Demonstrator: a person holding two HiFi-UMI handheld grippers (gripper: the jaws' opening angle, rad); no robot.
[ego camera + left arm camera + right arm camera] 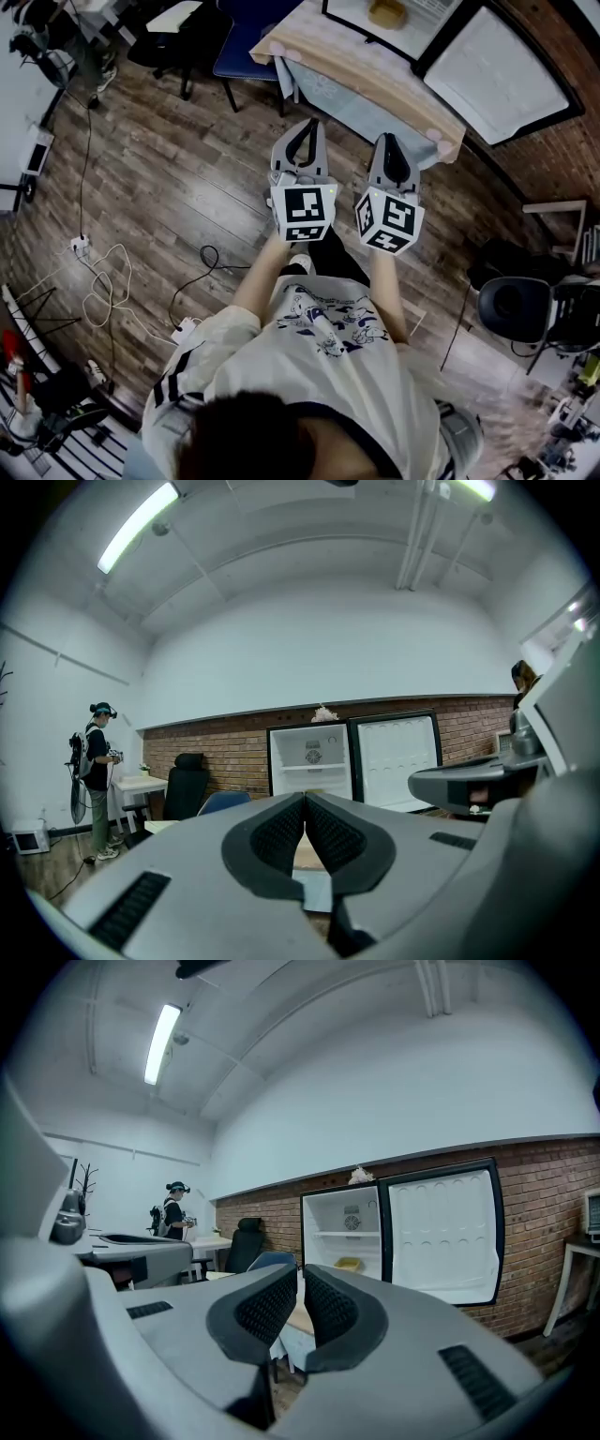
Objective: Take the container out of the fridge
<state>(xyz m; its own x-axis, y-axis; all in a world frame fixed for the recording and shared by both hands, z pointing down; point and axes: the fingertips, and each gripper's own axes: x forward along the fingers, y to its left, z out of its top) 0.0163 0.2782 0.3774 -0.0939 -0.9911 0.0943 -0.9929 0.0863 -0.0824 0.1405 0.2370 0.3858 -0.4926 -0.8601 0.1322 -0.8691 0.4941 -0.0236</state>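
Both grippers are held side by side above the wood floor (187,178), short of the worktop (375,70).
Left gripper (306,803): jaws clenched, tips touching, nothing between.
Right gripper (300,1277): jaws closed to a thin slit, empty.
Yellow container (349,1264): under the shelf inside the open fridge (323,1218), beyond the worktop. It is well apart from both jaws and just right of the right jaws' line.

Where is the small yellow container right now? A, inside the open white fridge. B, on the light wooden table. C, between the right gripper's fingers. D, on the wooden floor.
A: the right gripper view shows the small yellow container sitting low inside the open white fridge, whose door is swung wide.
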